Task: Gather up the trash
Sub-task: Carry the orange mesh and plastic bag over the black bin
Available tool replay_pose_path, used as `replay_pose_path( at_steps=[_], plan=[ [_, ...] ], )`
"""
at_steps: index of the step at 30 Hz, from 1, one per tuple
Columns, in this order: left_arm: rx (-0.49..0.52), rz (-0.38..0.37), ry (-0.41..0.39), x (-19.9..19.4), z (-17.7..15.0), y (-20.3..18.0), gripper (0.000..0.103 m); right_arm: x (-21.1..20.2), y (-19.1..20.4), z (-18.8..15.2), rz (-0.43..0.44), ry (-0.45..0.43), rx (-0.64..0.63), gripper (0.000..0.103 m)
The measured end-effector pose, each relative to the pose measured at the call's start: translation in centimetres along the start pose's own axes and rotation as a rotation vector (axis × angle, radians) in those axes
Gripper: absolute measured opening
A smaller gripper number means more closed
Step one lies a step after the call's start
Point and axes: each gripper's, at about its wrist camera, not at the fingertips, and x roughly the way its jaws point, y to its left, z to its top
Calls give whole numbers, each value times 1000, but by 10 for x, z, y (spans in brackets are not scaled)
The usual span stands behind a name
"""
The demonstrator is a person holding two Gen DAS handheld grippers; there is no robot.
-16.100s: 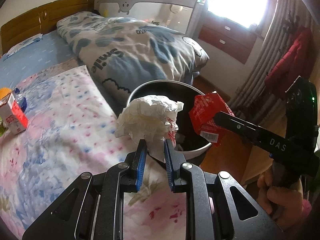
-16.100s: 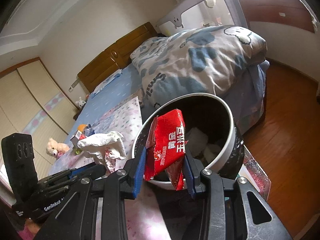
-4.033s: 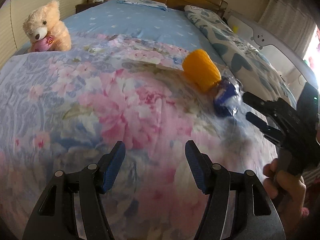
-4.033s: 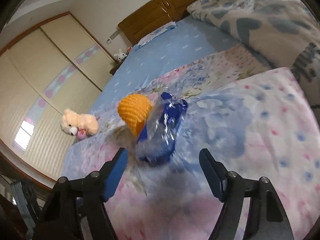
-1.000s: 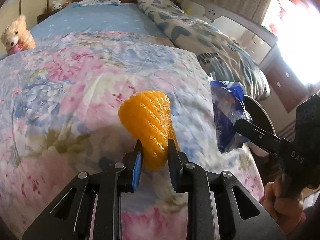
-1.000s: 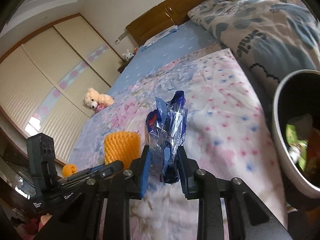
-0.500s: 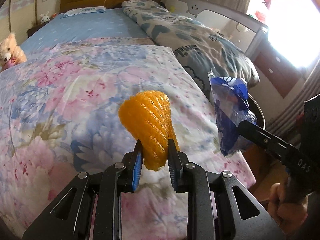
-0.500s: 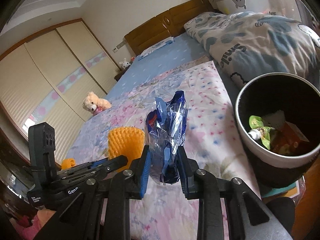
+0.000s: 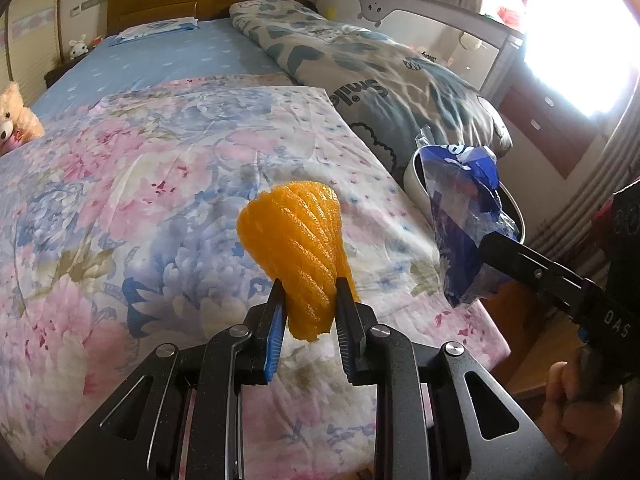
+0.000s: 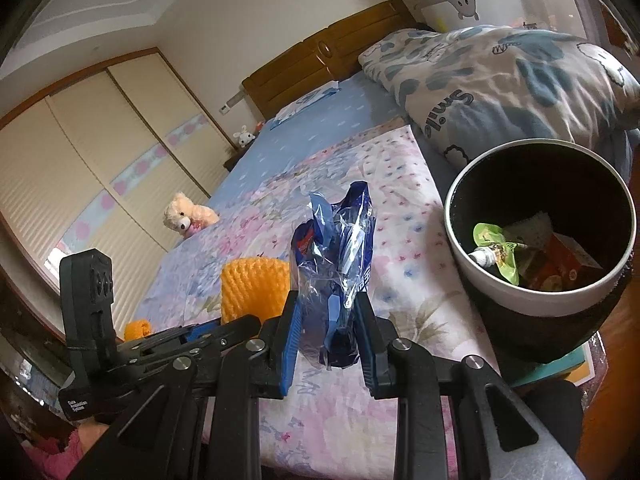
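Left gripper (image 9: 308,312) clamps the orange foam net (image 9: 294,248) and right gripper (image 10: 326,332) pinches the blue wrapper (image 10: 340,252); released short of the bin (image 10: 536,300) ahead-right, either light piece would likely land on the bed (image 10: 400,280).

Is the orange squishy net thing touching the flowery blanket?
Apart. In the left wrist view the left tongs pinch the orange foam net and hold it in the air, with the flowery blanket showing beneath it.

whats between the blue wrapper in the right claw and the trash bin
Only bare floral bedspread lies between the blue wrapper and the trash bin, seen in the right wrist view.
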Motion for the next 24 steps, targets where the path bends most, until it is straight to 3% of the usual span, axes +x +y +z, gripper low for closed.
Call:
replay_pose_path(
  at_steps=[24],
  plan=[
    [96, -33, 5, 12, 12, -42, 22, -29, -28, 5, -51, -49, 50, 26]
  ],
)
